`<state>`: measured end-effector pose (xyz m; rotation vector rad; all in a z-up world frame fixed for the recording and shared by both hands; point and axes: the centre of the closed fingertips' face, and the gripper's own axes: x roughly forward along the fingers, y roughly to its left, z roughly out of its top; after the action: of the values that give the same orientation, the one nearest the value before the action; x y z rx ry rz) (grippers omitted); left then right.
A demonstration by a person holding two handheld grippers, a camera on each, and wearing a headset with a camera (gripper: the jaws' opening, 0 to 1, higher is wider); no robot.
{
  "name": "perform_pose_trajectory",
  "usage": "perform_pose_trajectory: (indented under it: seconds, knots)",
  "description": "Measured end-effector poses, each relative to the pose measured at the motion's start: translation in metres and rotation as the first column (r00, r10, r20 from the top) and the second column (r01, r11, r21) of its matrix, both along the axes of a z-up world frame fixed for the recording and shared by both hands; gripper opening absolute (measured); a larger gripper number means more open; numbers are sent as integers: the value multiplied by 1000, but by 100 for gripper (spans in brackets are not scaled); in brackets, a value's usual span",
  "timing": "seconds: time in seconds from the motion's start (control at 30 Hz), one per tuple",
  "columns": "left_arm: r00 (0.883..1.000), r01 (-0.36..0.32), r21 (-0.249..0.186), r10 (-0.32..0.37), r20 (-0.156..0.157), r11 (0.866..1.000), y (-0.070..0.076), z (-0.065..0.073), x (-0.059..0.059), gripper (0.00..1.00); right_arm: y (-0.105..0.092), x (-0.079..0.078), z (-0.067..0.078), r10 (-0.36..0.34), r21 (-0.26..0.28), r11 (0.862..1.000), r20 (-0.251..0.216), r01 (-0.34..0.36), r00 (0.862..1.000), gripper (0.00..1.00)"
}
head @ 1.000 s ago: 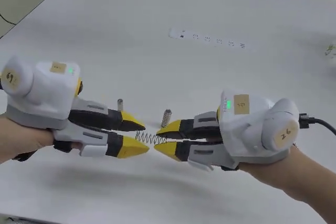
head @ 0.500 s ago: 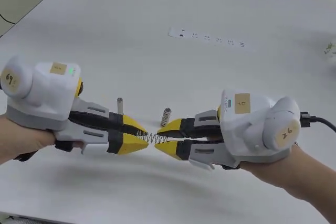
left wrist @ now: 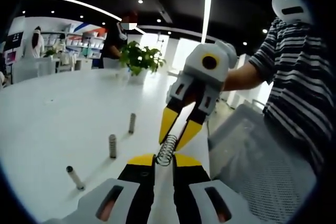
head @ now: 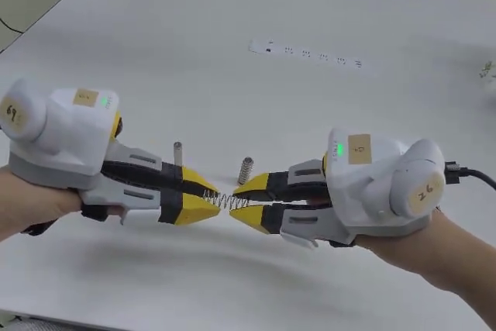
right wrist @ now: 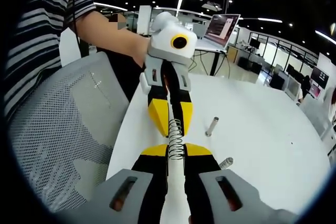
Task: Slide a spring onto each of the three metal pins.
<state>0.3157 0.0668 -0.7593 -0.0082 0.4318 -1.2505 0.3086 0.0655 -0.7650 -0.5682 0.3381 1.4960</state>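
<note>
A loose steel spring [head: 222, 201] hangs level just above the white table, stretched between my two grippers. My left gripper [head: 211, 201] is shut on its left end and my right gripper [head: 232, 201] is shut on its right end. In the left gripper view the spring [left wrist: 167, 150] runs from my own jaws to the right gripper [left wrist: 170, 144]. In the right gripper view the spring [right wrist: 176, 137] runs up to the left gripper [right wrist: 171, 129]. Behind the tips stand a bare pin [head: 177, 153] and a pin wearing a spring [head: 246, 168]. A third, bare pin [left wrist: 75, 177] stands nearer.
A white power strip [head: 306, 56] lies far back on the table. A grey mesh chair [right wrist: 68, 129] stands at the near table edge beside the person in a striped shirt. A potted plant [left wrist: 139, 59] sits at the far end.
My left gripper's jaws, open a second ago around the spring's left end, have shut on it. The right gripper has kept its hold and barely moved.
</note>
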Motion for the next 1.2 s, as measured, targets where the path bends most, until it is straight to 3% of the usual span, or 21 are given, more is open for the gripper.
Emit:
perform_pose_trajectory:
  seconds: [0.53,0.87,1.2]
  knots:
    - [1000,25,-1,-25,18,1000,-3,2,-3,2,-2,-1,-1,2,-10,1000,0,-2,1000,8]
    - [1000,26,-11,-26,12,1000,-3,2,-2,2,-8,-1,-3,-44,1,999,-63,44,997,14]
    - [1000,28,-12,-28,9,1000,-3,3,-3,2,-10,0,-3,-46,12,999,-65,47,997,8]
